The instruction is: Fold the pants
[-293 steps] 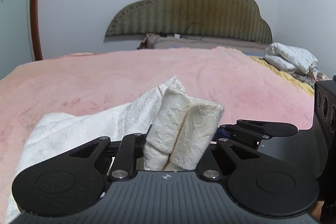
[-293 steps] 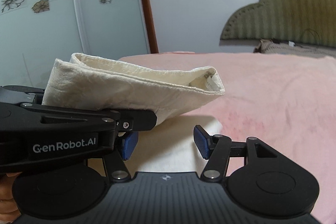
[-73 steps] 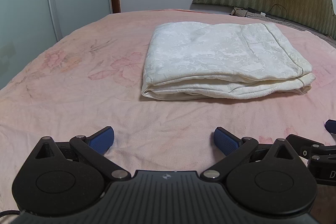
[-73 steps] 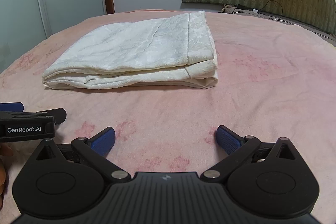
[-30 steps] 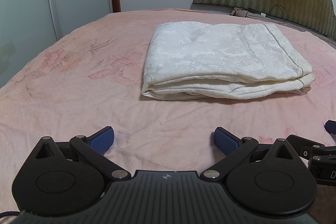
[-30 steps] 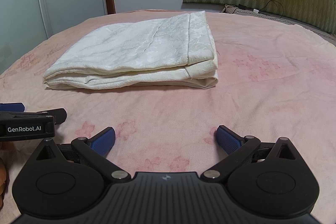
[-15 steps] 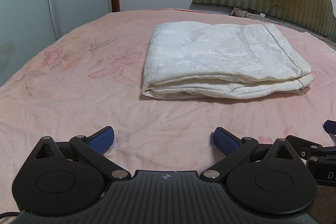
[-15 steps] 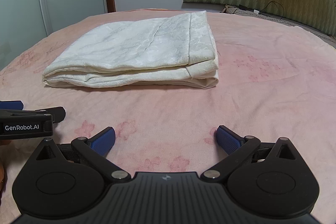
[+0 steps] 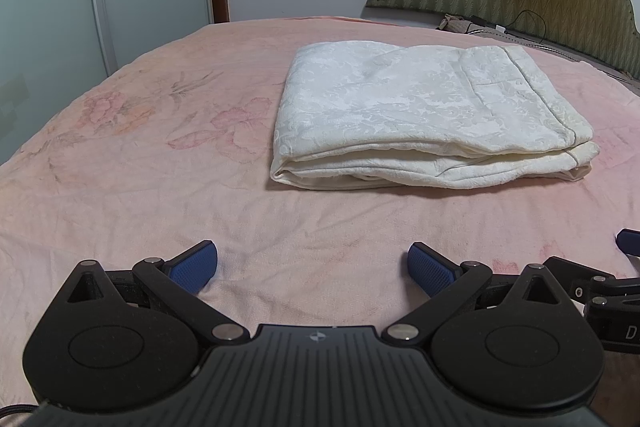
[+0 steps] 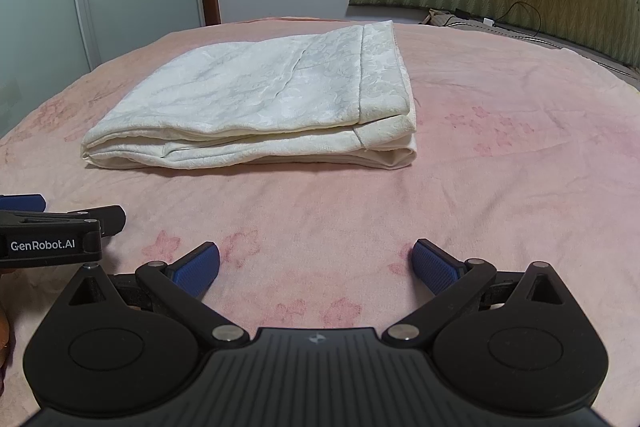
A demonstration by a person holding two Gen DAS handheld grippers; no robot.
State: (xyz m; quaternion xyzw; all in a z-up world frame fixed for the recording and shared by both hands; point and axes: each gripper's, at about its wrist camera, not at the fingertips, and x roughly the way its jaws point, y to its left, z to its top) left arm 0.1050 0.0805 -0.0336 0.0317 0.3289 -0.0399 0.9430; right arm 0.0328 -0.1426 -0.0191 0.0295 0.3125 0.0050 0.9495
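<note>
Both grippers, left gripper [image 9: 312, 269] and right gripper [image 10: 316, 267], hung with jaws spread wide and empty, well short of the folded pants [image 9: 424, 123] lying ahead on the pink bedspread [image 9: 120, 155], apparently because folding looked complete.

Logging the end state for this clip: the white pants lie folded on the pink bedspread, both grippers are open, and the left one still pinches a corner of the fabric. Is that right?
Not quite. The left gripper holds nothing: the left wrist view shows its jaws spread over bare bedspread, well short of the pants. The rest stands: the pants lie folded and the right gripper is open too.
</note>
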